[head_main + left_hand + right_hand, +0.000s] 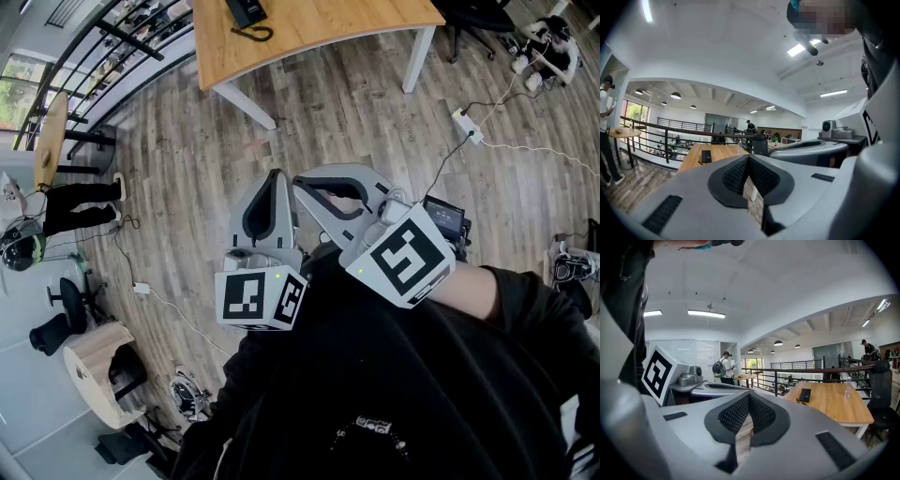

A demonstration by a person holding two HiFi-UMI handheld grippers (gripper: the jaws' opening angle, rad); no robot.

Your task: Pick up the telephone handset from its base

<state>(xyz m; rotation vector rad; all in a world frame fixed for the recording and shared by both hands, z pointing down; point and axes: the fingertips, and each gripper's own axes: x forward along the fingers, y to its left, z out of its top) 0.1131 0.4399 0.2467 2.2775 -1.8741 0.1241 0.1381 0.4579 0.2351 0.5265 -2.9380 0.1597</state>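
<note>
The black telephone (246, 11) sits with its handset on the base, near the edge of a wooden table (319, 33) far ahead of me. It is small in the left gripper view (706, 156) and the right gripper view (805, 395). Both grippers are held close to my chest, side by side, well away from the table. My left gripper (275, 175) is shut with nothing between its pads (740, 173). My right gripper (298, 181) is also shut and empty, its tips (749, 396) touching.
Wood-plank floor lies between me and the table. A power strip (467, 127) with cables is on the floor at right. A black railing (112, 56) runs at left, where a person (80, 202) stands by a round table. A water bottle (848, 387) and an office chair (881, 390) are at the table.
</note>
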